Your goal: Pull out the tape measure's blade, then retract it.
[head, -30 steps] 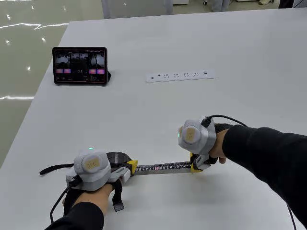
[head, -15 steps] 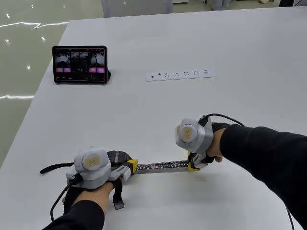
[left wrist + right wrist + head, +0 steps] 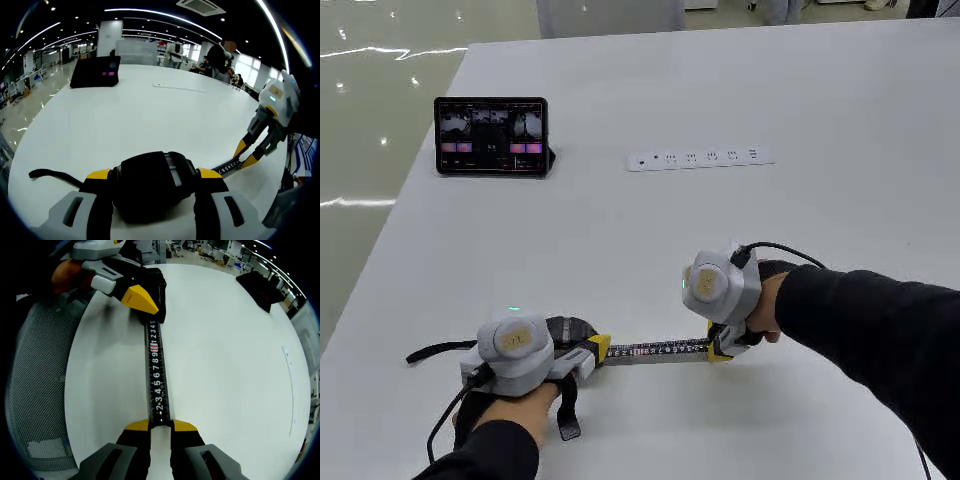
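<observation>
On white bench, near person's edge: left tool [image 3: 152, 175] clamped round black tape measure [image 3: 150, 195], case mostly hidden under tool in head view. Right tool [image 3: 161, 426] nearly closed, pinching end of blade [image 3: 156, 370]; tip hook hidden btwn jaws. Blade lies flat on bench btwn the two. Tablet [image 3: 491, 135] & power strip [image 3: 700, 157] sit well apart at rear; screen detail too small to read.
</observation>
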A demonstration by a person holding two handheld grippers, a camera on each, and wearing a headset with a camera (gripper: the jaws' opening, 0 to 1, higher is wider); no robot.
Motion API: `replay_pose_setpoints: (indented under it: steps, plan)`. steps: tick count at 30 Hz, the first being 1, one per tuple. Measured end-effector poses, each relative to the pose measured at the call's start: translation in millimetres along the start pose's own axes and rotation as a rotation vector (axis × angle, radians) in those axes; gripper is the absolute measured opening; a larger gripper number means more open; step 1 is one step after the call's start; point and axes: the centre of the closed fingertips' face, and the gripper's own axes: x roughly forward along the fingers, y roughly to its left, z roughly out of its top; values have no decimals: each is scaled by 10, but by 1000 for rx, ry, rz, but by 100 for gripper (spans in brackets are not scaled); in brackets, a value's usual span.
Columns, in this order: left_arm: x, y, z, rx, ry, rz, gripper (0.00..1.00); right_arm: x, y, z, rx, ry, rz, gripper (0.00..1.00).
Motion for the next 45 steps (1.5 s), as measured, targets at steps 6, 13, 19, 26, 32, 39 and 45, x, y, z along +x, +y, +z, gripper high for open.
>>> replay_pose_setpoints:
  steps: [6,13,19,26,32,39,45]
  plan:
    - [6,4,-2,1,5,-2,61,19,8,63,-17,-19,5,10]
    - [4,9,-6,2,8,-2,61,30,14,105,-30,-34,3,10]
    - [-5,2,-1,1,9,-4,61,32,14,145,-17,-74,-11,10]
    - [-12,5,4,-6,4,-11,61,46,9,195,-14,-88,-20,10]
    - [-18,2,6,-8,1,-23,61,56,9,222,-14,-98,-18,10]
    - [-21,-10,0,-4,6,-21,61,61,1,239,-15,-105,-15,10]
    - [-14,-7,-3,-1,9,-20,61,81,-6,273,2,-111,-15,11]
